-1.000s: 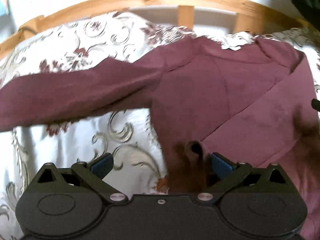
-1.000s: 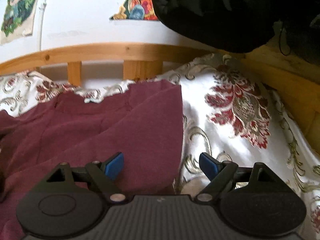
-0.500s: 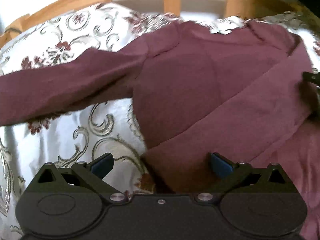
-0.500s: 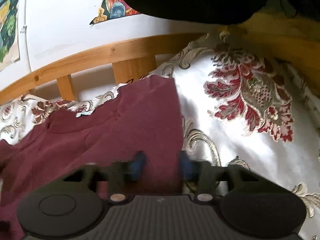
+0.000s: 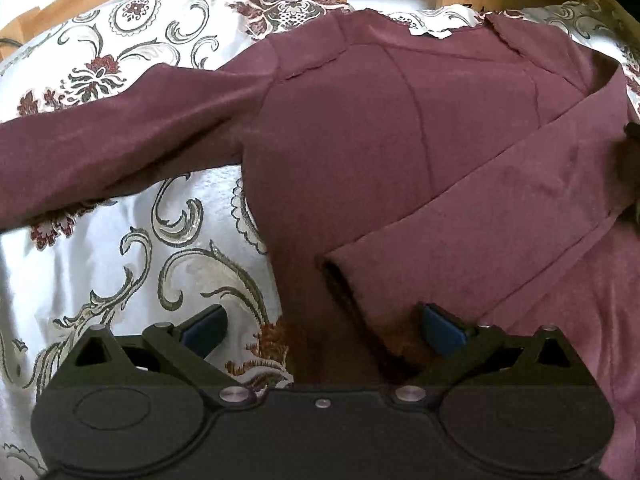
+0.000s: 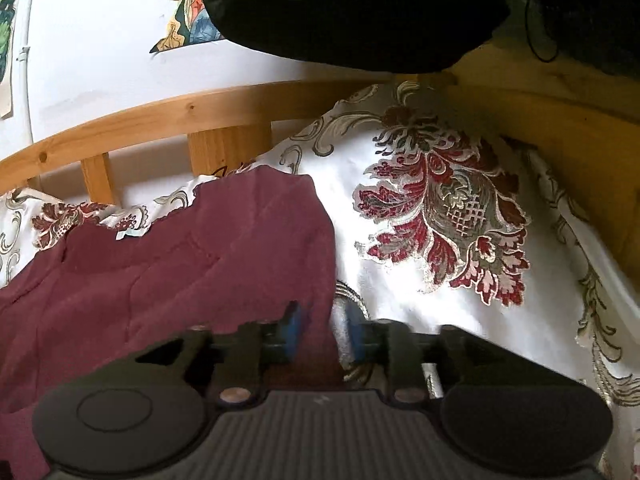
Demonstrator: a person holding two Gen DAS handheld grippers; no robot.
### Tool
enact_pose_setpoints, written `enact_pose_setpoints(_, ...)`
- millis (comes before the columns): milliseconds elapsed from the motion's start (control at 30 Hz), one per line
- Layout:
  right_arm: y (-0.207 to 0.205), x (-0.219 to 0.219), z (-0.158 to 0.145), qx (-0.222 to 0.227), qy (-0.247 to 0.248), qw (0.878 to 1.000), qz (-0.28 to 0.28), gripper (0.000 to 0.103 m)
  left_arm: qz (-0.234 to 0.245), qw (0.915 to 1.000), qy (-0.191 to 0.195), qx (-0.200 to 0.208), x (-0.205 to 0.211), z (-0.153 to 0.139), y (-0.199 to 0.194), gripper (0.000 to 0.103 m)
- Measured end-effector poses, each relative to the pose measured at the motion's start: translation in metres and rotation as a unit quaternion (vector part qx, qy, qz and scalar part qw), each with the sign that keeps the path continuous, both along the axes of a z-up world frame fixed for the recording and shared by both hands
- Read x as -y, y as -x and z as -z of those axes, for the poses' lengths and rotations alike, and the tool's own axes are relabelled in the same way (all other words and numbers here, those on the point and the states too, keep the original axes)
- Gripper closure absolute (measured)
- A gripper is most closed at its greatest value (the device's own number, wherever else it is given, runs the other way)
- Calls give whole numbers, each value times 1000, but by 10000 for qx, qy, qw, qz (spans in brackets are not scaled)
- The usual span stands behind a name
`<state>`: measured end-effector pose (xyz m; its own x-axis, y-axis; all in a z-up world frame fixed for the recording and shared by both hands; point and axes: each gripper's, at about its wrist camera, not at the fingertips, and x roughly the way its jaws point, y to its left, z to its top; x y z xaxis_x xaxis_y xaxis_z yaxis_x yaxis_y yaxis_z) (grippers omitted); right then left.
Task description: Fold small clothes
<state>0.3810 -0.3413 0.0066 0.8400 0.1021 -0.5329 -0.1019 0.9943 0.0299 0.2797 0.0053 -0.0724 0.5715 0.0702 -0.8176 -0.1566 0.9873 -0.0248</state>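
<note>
A maroon long-sleeved shirt [image 5: 360, 132] lies spread on the floral bedcover [image 5: 100, 248]. One sleeve [image 5: 100, 152] stretches out to the left; the other is folded across the body, its cuff [image 5: 340, 276] just ahead of my left gripper [image 5: 324, 322]. That gripper is open, both pads clear of the cuff. In the right wrist view my right gripper [image 6: 322, 324] straddles the shirt's right side edge [image 6: 320, 264]. Its jaws are opening, with cloth between them and a gap at the pads.
A wooden bed rail with slats [image 6: 160, 120] runs along the far side, with a white wall behind it. A dark garment [image 6: 360, 12] hangs over the top right. Bare floral bedcover [image 6: 440, 220] lies right of the shirt, bounded by a wooden side board [image 6: 560, 128].
The left gripper dipped closer to the bed and the folded sleeve's cuff settled flat in front of it. The right gripper slid along the shirt's edge, closed on it, and is parting again.
</note>
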Motion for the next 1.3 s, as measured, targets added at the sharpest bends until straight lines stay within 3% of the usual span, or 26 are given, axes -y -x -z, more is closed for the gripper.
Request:
enact_pose_setpoints(67,5,-2,-3,-18,102,9999,30,45,-12,10000,29,-52,-1,2,-1,1)
enact_pose_setpoints(133,9,-10,1,-128,673,9976,73,40,-13,9999,46,-93,-1,3,-3,1)
enact_pose_setpoints(200,13,-20,13,-200,1313,9911,70,39,-34,9999,107,-99,-3,2,-2,1)
enact_pose_setpoints(267,18,-23,21,-114,1566,9875,90,38,-27,9998,195,-67,-6,-2,-1,1)
enact_pose_setpoints(367,27,-28,11,27,1494,9887,116,35,15,9997,226,84,-11,-13,6,1)
enact_pose_setpoints(433,40,-31,-3,238,1356,9905,51,22,8,9995,158,274,-15,-26,14,1)
enact_pose_setpoints(467,49,-33,-11,366,1277,9911,3,15,-9,9992,120,376,-19,-35,17,1)
enact_pose_setpoints(667,99,-44,-53,885,769,9923,-401,0,-450,9913,337,1190,-70,-104,53,1)
enact_pose_setpoints(800,134,-50,-69,895,77,9930,-767,0,-667,9878,314,1374,-121,-144,83,1)
enact_pose_setpoints(900,154,-60,-78,870,-300,9890,-1156,0,-972,9857,15,1375,-170,-163,112,1)
enact_pose_setpoints(1033,177,-81,-86,953,-335,9831,-1527,0,-1328,9817,-146,1358,-233,-167,143,1)
enact_pose_setpoints(1300,222,-108,-91,1641,-57,9658,-2009,0,-1768,9776,93,1143,-296,-119,168,1)
